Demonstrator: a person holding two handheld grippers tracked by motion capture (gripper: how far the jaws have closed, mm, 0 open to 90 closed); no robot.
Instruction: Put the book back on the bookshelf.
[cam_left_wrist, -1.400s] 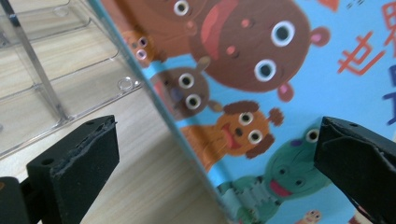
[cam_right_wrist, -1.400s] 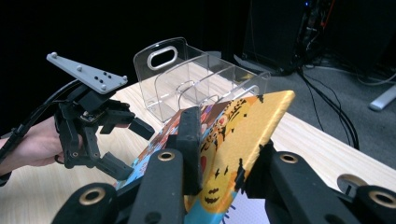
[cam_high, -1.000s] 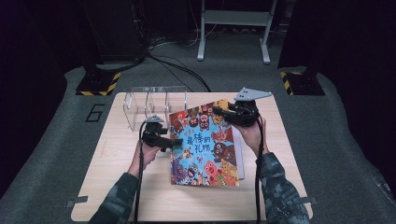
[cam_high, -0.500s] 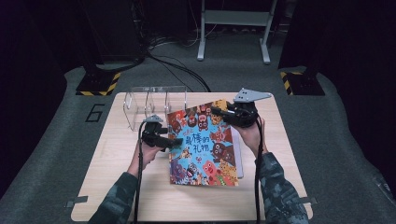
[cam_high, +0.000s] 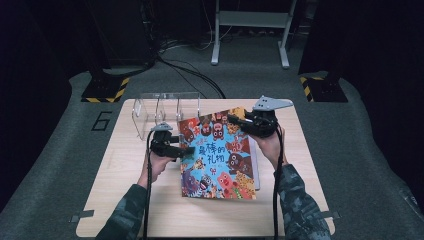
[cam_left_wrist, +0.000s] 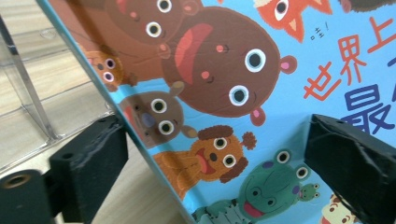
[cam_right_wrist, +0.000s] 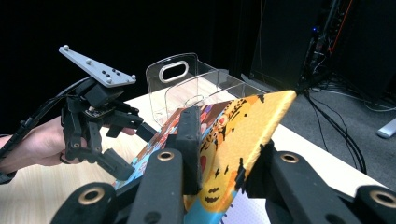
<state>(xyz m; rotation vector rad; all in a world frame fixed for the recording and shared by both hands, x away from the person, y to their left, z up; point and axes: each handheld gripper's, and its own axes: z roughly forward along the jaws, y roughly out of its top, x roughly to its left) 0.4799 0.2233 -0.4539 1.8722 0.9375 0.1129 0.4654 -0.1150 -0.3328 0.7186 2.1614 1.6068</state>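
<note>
Right tool (cam_high: 239, 120) is clamped on the picture book (cam_high: 220, 152) at its far corner, tilting it up off the bench (cam_high: 110, 200). Left tool (cam_high: 187, 151) straddles the book's left edge, jaws apart and just been closing, pads not pressing yet.

- book cover (cam_left_wrist: 261, 70): orange chars "世界上" w/ a blue "最" under them, plus tiny "哇!" by the fox
- same book (cam_high: 217, 152) from high view: big "最棒的礼物"
- grey floor mat (cam_high: 60, 145): a "6" (cam_high: 102, 120)
</note>
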